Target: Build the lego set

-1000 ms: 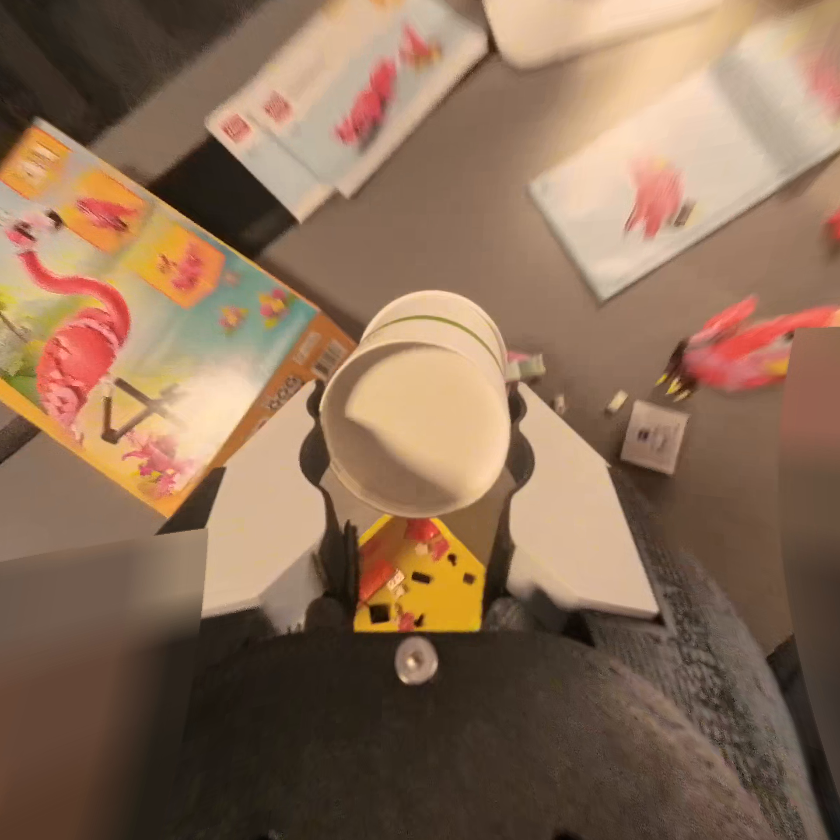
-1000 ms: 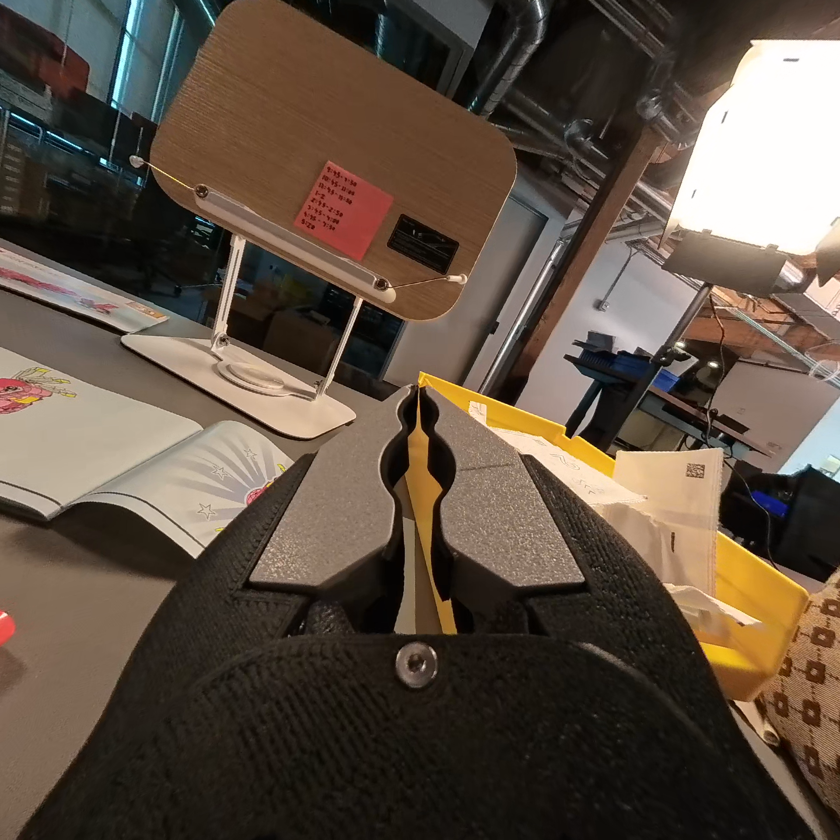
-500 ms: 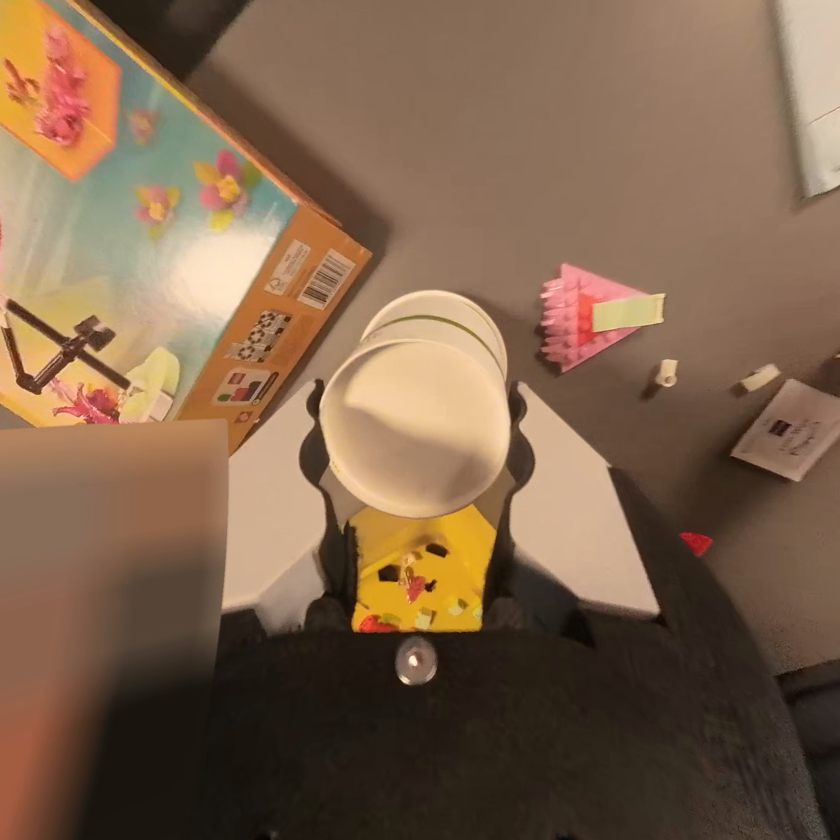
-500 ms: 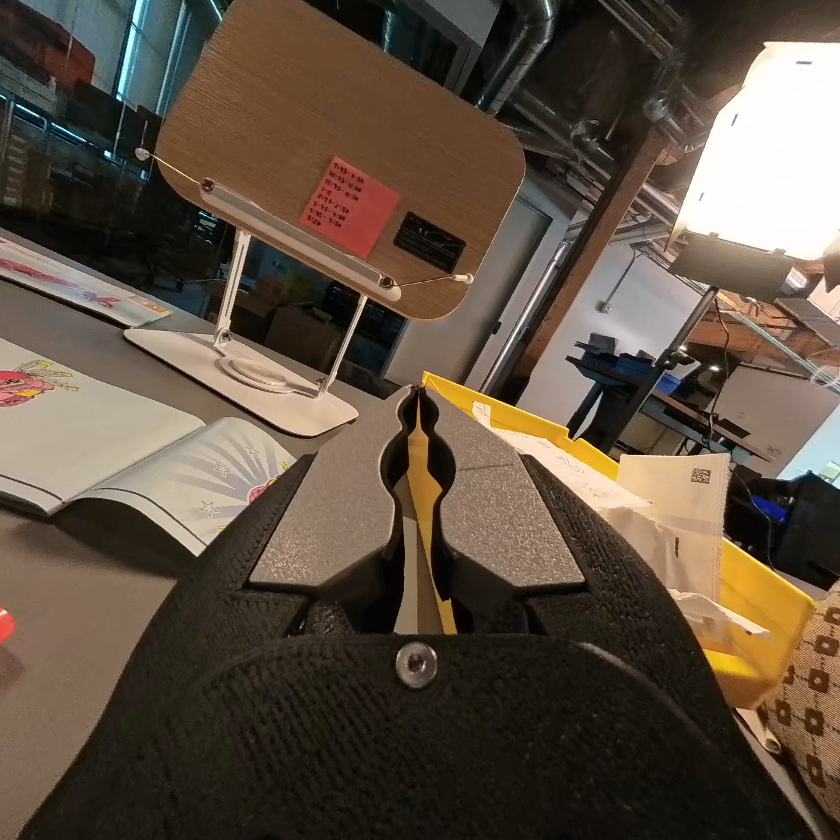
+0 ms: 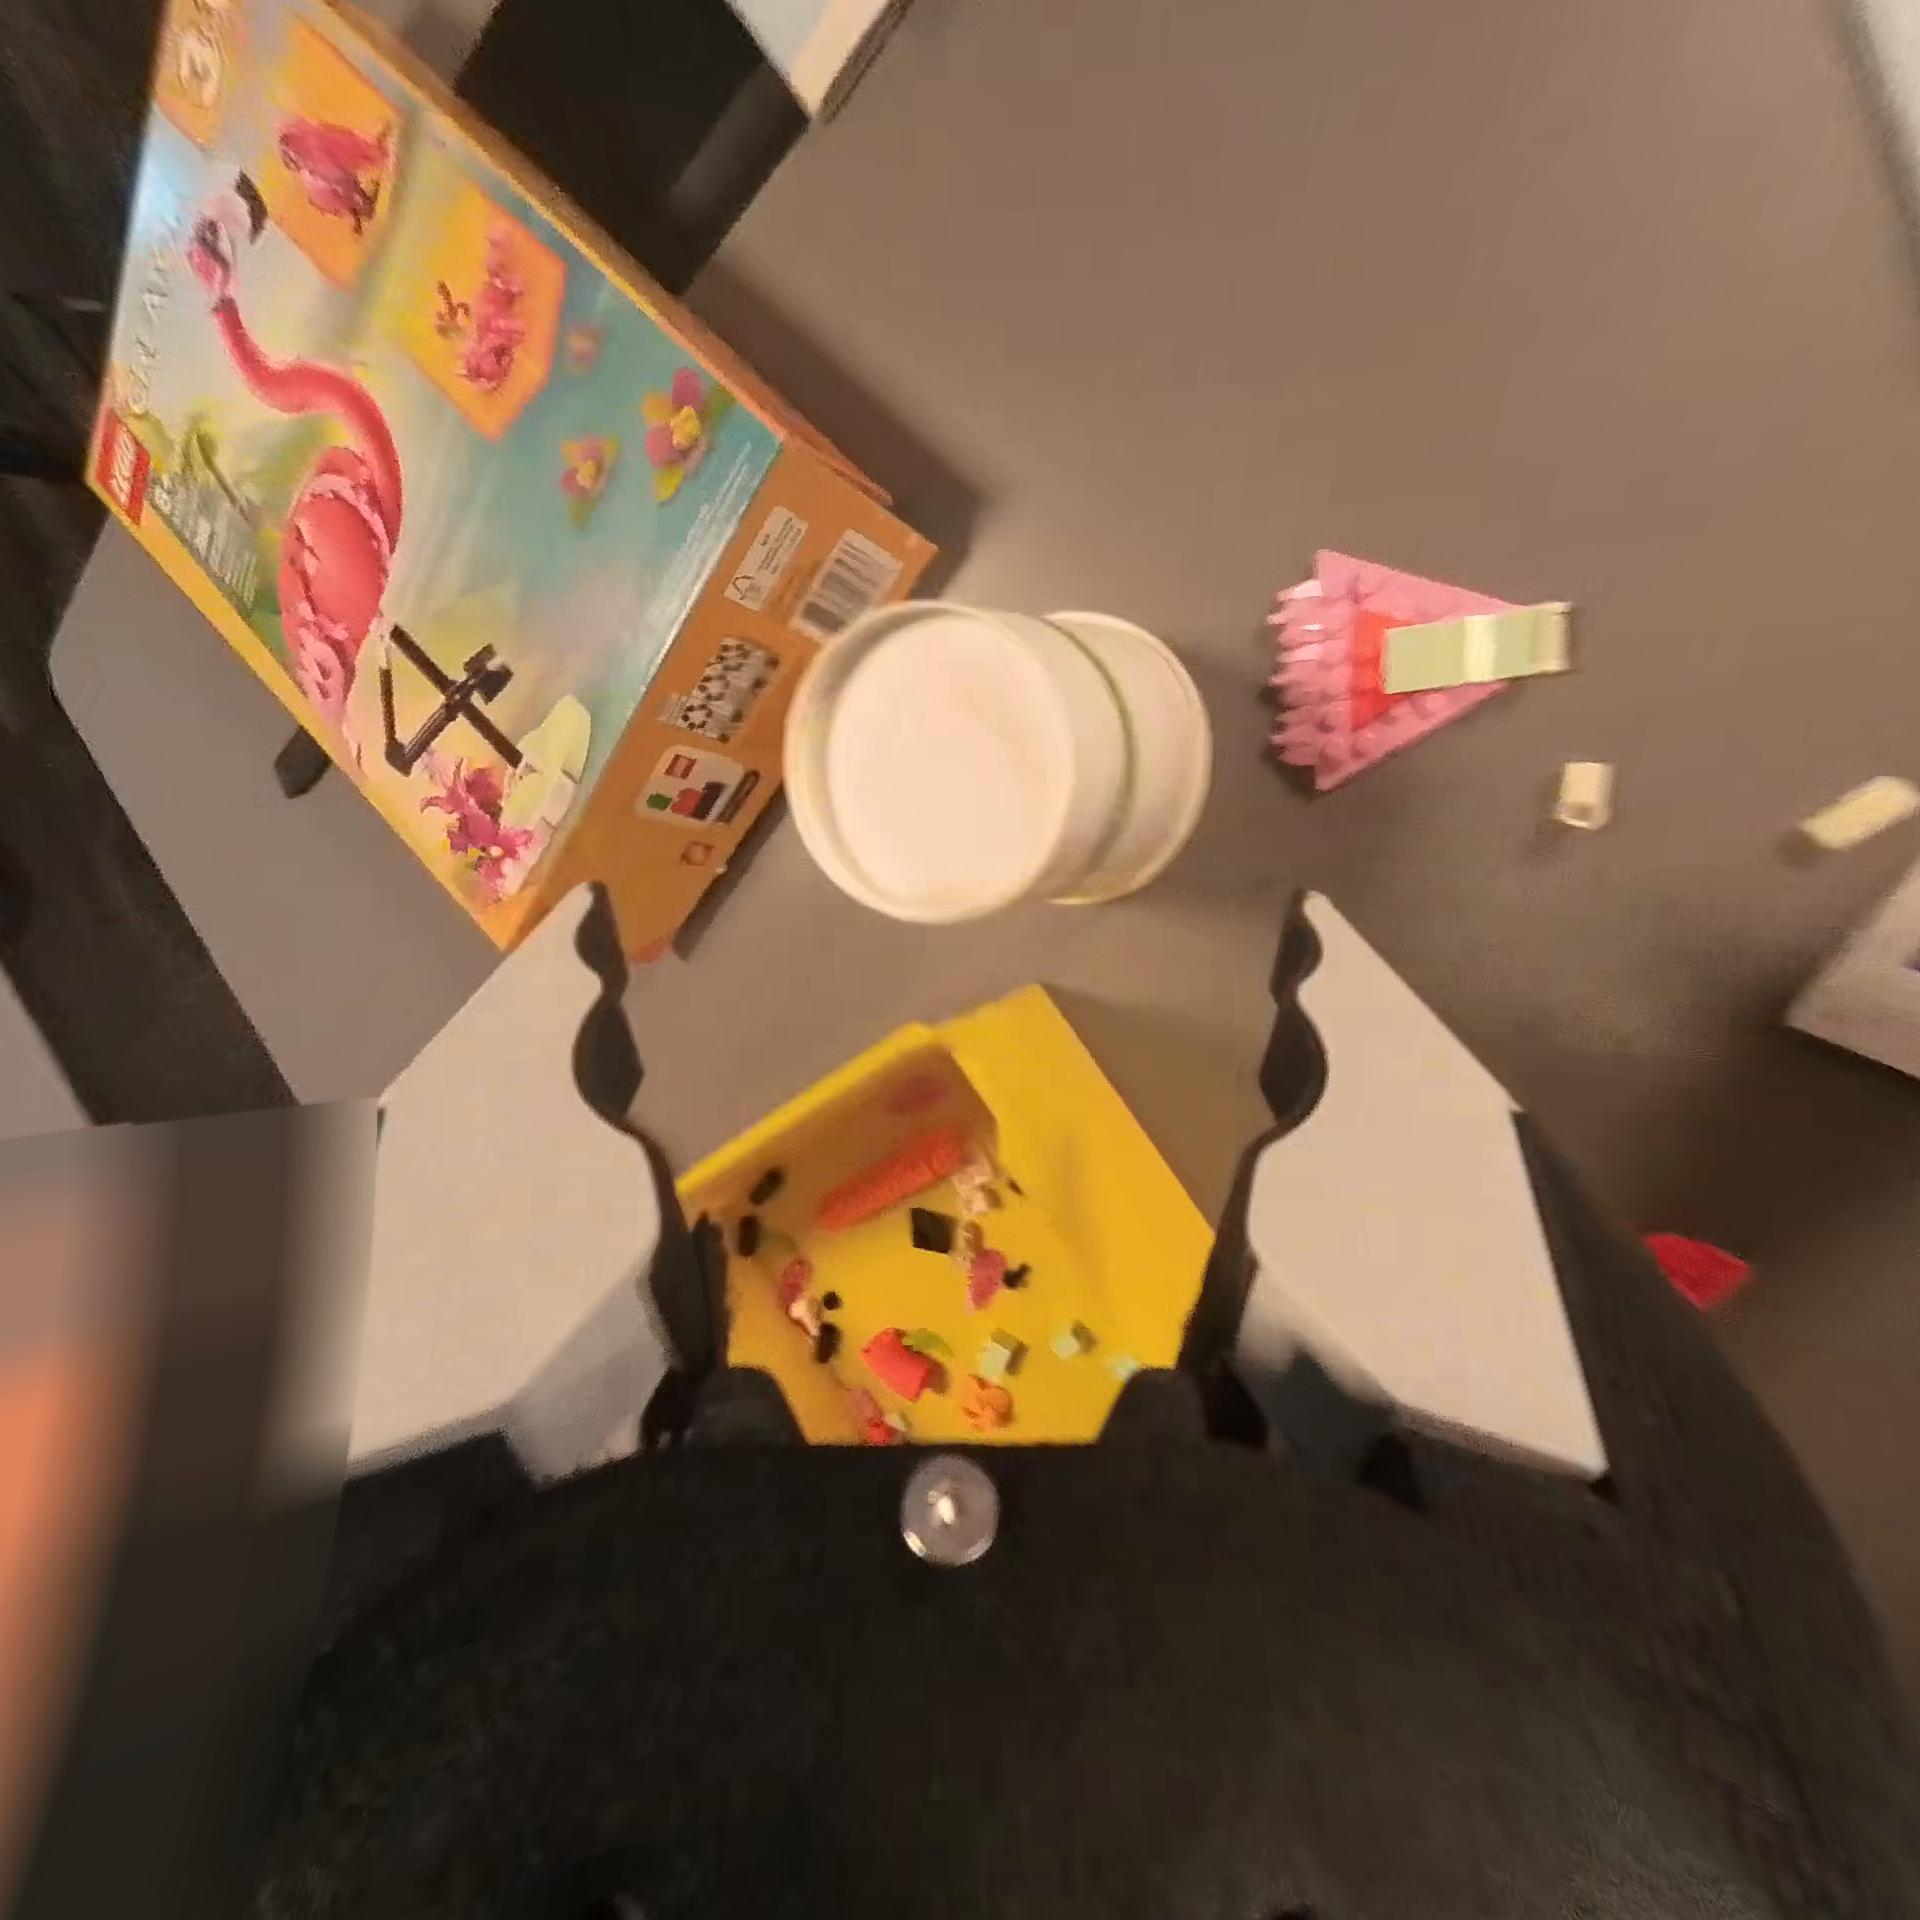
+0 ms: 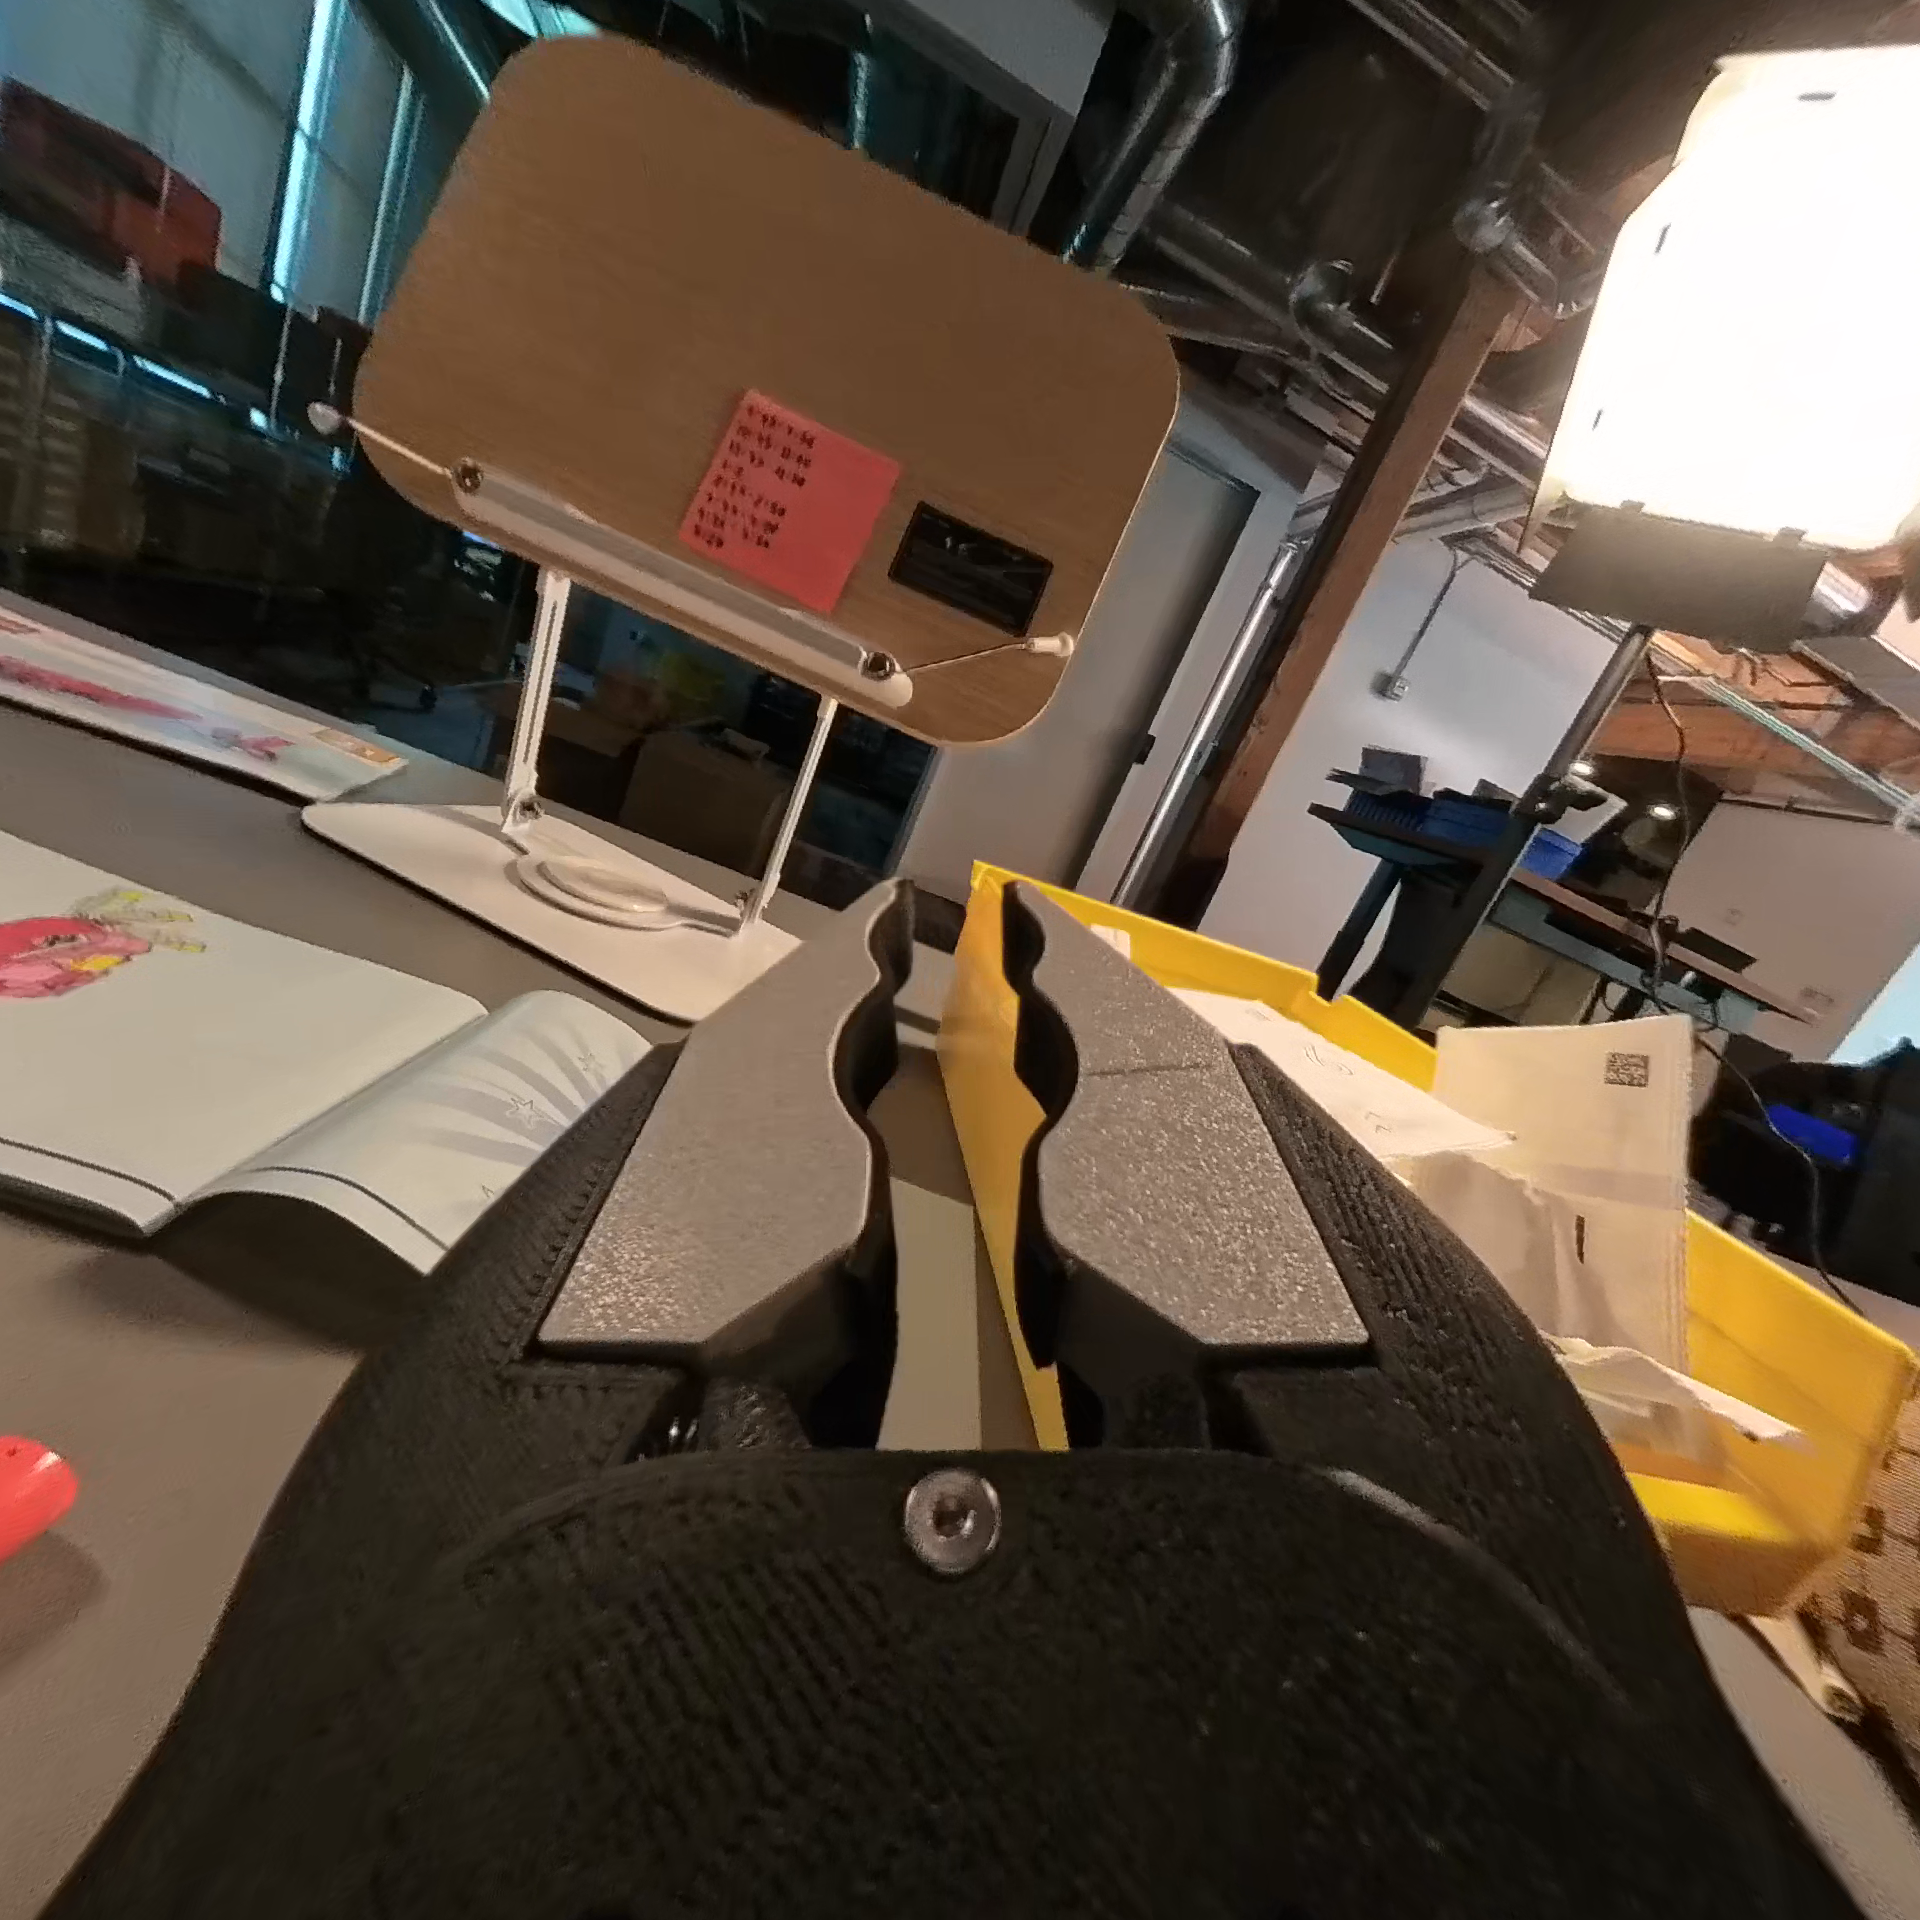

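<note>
In the left wrist view my left gripper (image 5: 951, 899) is open wide, with nothing between its fingers. A white paper cup (image 5: 956, 764) sits on the grey table just beyond the fingertips, its round end facing me, clear of both pads. It lies beside the corner of a colourful toy box (image 5: 416, 468). A small yellow tray (image 5: 1081, 1122) with several loose toy pieces is below the jaws. My right gripper (image 6: 961, 899) is slightly open and holds nothing. The corner of a yellow bin (image 6: 1195, 966) shows behind the gap.
A pink brick assembly (image 5: 1351, 686), two pale small pieces (image 5: 1584, 795) and a red piece (image 5: 1694, 1268) lie right of the cup. In the right wrist view there are a wooden book stand (image 6: 769, 343), an open booklet (image 6: 260, 1070), papers (image 6: 1558, 1143) in the bin and a red piece (image 6: 26, 1496). About 50 cm separates my left fingertips from my right. My right tips are roughly 15 cm from the red piece (image 6: 26, 1496).
My left gripper opened and let go of the white cup, which now sits on the table beyond the fingertips. My right gripper's jaws, shut before, parted a little.
</note>
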Demonstrator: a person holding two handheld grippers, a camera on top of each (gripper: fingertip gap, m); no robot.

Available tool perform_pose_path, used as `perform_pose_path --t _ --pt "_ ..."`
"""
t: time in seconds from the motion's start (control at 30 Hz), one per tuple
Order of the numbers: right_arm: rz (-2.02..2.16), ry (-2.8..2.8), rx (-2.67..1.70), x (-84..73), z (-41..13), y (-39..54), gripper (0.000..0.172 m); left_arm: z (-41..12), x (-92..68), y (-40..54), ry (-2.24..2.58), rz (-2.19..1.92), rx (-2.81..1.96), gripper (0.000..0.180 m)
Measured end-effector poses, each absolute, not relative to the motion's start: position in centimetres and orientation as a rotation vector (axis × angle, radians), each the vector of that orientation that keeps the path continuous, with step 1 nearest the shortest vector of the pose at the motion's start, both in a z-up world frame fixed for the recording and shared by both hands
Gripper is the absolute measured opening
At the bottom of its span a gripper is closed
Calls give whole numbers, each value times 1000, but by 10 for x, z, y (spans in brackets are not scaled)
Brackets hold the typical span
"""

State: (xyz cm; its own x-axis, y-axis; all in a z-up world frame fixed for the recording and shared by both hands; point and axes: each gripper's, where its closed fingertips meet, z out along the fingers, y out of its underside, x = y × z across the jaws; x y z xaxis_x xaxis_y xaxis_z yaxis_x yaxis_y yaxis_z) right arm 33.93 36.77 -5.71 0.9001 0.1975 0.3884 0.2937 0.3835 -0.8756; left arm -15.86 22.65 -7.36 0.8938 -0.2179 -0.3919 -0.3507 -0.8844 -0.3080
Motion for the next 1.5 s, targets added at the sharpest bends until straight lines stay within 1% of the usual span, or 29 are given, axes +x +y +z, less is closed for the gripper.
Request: perform_pose_path --t 0.07,0.13,0.23,0.33,0.4,0.53,0.6,0.7,0.8,0.87,0.93,1.0,1.03,1.07,1.17,1.23,1.33,1.4,1.43,1.5 --pt "-45 -491 -1159 333 -52 363 18 -61 -131 207 452 388 -2626 122" --pt "-52 -552 -1130 323 -51 357 19 -50 -98 183 507 290 -2565 123" --pt "66 -695 -1102 299 -55 346 23 -37 -63 148 577 279 -2464 120" --pt "246 -790 -1103 283 -57 332 25 -36 -25 121 605 195 -2377 110" --pt "324 -814 -1087 281 -51 322 25 -42 9 109 628 43 -2309 96" --pt "402 -766 -1062 288 -40 315 24 -61 98 94 730 -448 -2137 67" --pt "428 -762 -1078 288 -42 316 24 -86 128 100 770 -536 -2105 66" --pt "449 -812 -1104 279 -52 315 25 -133 150 115 905 -464 -2094 69" --pt "465 -891 -1098 266 -59 307 26 -168 169 118 1044 -424 -2130 74" --pt "432 -905 -1034 263 -55 300 26 -185 178 114 1121 -413 -2175 67" --pt "425 -912 -995 260 -51 294 25 -191 184 116 1137 -415 -2179 60" --pt "407 -926 -976 257 -51 291 26 -193 187 119 1125 -422 -2193 62" --pt "396 -934 -971 255 -51 290 26 -193 188 120 1120 -441 -2198 55" --pt "393 -938 -967 254 -51 289 26 -192 187 122 1115 -438 -2199 41" --pt "449 -876 -908 253 -37 278 25 -192 177 128 1049 -405 -2243 39" --pt "594 -864 -853 243 -28 258 24 -190 168 132 928 -447 -2275 40" --pt "694 -1096 -828 209 -46 223 30 -175 166 130 622 -798 -2316 39" --pt "848 -1321 -825 187 -66 185 33 -160 162 130 419 -1066 -2290 40" --pt "956 -1417 -826 179 -73 163 34 -154 157 129 373 -1144 -2276 40" --pt "1030 -1552 -813 167 -86 133 44 -153 143 127 318 -1194 -2290 40"
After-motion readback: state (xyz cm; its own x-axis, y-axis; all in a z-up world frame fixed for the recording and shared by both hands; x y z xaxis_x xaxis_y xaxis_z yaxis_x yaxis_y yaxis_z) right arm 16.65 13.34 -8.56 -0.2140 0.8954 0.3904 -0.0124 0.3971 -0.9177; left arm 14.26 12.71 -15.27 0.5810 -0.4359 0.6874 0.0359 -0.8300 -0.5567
